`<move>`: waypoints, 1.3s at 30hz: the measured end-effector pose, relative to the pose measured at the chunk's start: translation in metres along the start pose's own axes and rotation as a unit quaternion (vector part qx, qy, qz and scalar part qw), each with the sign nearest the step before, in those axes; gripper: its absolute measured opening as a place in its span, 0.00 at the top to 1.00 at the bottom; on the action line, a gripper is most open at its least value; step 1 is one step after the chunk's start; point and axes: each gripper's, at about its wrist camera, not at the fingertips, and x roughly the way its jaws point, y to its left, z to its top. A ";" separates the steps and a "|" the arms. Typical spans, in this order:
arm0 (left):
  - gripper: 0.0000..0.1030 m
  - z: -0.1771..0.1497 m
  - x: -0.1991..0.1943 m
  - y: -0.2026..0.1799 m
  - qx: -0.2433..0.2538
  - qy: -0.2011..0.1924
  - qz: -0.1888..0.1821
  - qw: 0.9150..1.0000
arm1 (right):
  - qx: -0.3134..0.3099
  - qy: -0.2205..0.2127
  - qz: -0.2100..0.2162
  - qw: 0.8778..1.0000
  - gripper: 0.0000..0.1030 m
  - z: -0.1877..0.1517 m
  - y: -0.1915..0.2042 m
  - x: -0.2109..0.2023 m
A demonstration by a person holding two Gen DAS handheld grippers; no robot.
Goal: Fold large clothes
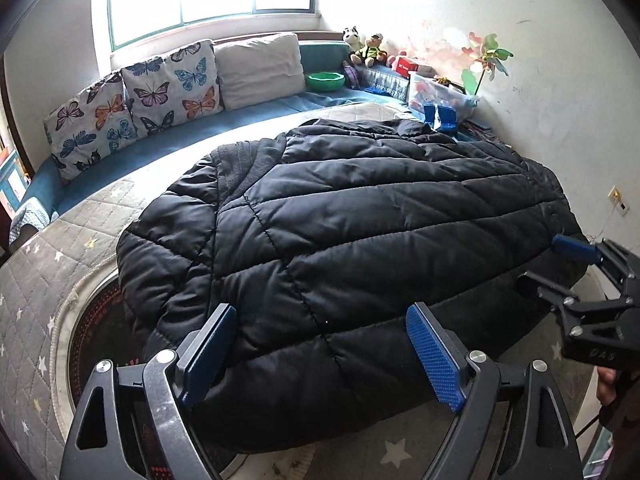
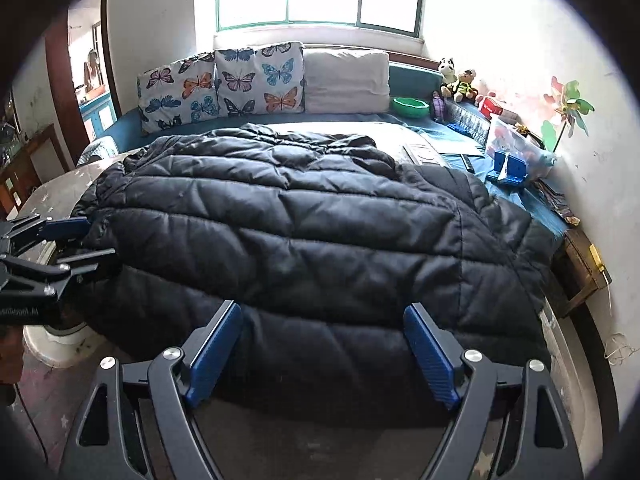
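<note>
Both grippers hover at the near edge of the bed. The left gripper (image 1: 320,354) has its fingers (image 1: 434,360) spread wide and empty, with the near hem of the black quilted coat (image 1: 340,216) lying between and below them. The right gripper (image 2: 324,354) is likewise wide open and grips nothing, positioned over the hem nearer the right side of the bed. The coat lies spread over the round bed (image 1: 36,280), its near hem draping slightly past the near edge. Risk, as a judgement: the padding is thick and slippery, so a shallow bite may catch only the outer shell and slide off during the lift. Uneven grips at the two points would skew the fold line. Beyond the coat, at the far edge, stand butterfly cushions (image 1: 160,80), a white pillow (image 1: 260,64) and a green bowl (image 1: 326,80); an overlong throw of the hem could reach them.
</note>
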 end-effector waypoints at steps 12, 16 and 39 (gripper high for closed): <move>0.10 -0.017 -0.032 -0.012 0.022 -0.014 0.016 1.000 | -0.010 -0.009 -0.035 0.999 0.09 -0.007 0.010 -0.008; 0.09 -0.026 -0.049 -0.013 0.022 -0.020 0.023 0.999 | -0.013 -0.011 -0.040 0.999 0.09 -0.013 0.014 -0.014; 0.00 -0.088 -0.160 -0.015 0.013 -0.073 0.040 0.996 | 0.017 -0.038 -0.061 0.997 0.09 -0.031 0.043 -0.070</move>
